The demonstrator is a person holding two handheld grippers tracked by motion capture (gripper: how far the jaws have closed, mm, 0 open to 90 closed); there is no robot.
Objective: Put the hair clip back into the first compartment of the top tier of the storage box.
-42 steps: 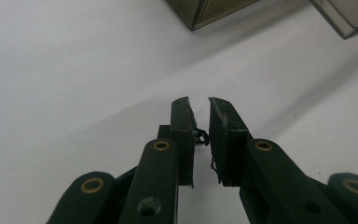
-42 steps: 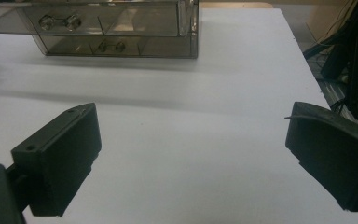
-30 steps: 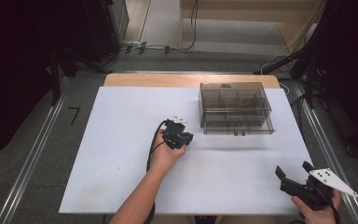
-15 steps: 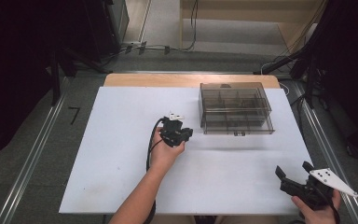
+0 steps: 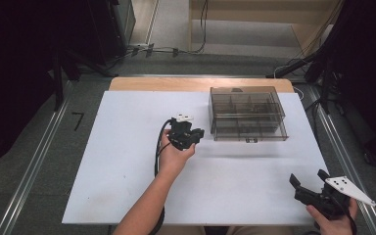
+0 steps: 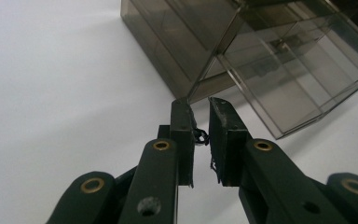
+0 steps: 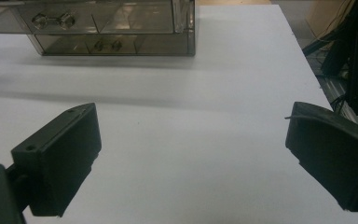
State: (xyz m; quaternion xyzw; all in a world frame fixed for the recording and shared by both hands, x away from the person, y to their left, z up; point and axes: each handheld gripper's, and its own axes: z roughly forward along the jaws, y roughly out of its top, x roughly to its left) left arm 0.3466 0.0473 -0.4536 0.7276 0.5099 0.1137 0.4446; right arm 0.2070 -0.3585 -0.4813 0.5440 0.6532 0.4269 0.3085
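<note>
A smoky see-through drawer box (image 5: 247, 112) stands at the back right of the white table (image 5: 122, 156). My left gripper (image 5: 199, 132), in a bare hand, lies just left of the box's front left corner and points at it. In the left gripper view its jaws (image 6: 199, 105) are shut to a thin slit, tips just short of the box's corner edge (image 6: 261, 56). A tiny dark wisp sits in the slit; I cannot tell what it is. My right gripper (image 5: 307, 176) rests at the front right edge, open and empty (image 7: 191, 121), and faces the box (image 7: 112, 28).
Small metal parts lie in the box's drawers (image 7: 51, 19). A black cable (image 5: 157, 147) loops from the left gripper beside the wrist. Bare white table lies between the two hands. Metal rails (image 5: 34, 161) flank the table, and dark stands and cables sit behind it.
The left gripper has crept slightly farther up the table, staying beside the box's corner. The right hand and the box have not moved.
</note>
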